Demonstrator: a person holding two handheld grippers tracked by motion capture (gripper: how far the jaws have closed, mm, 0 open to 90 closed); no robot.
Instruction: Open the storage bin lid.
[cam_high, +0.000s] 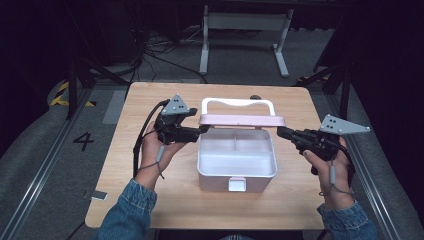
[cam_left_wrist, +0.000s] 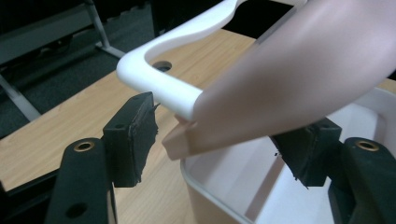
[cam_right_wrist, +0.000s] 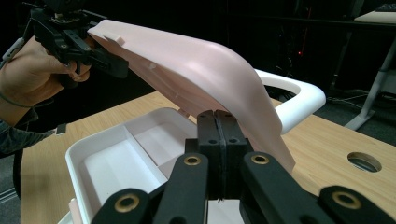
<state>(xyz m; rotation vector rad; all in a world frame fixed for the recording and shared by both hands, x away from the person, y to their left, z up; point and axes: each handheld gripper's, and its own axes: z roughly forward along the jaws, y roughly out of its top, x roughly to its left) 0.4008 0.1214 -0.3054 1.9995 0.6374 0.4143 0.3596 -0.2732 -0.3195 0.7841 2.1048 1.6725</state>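
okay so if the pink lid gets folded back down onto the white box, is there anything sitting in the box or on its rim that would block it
Nothing visible would block it. The pink lid stands raised along the back of the white box, with the left gripper and right gripper at its two ends. The box's compartments look empty and its front rim is bare.

**Both grippers raised, facing inward**

Left hand (cam_high: 152, 150) holds left gripper (cam_high: 204, 129), jaws apart, pointing right. Right hand (cam_high: 327, 162) holds right gripper (cam_high: 280, 132), jaws pressed together, pointing left. Both forearms in denim sleeves (cam_high: 127, 212) come in from the bottom edge, wrists level, grey plates on top.
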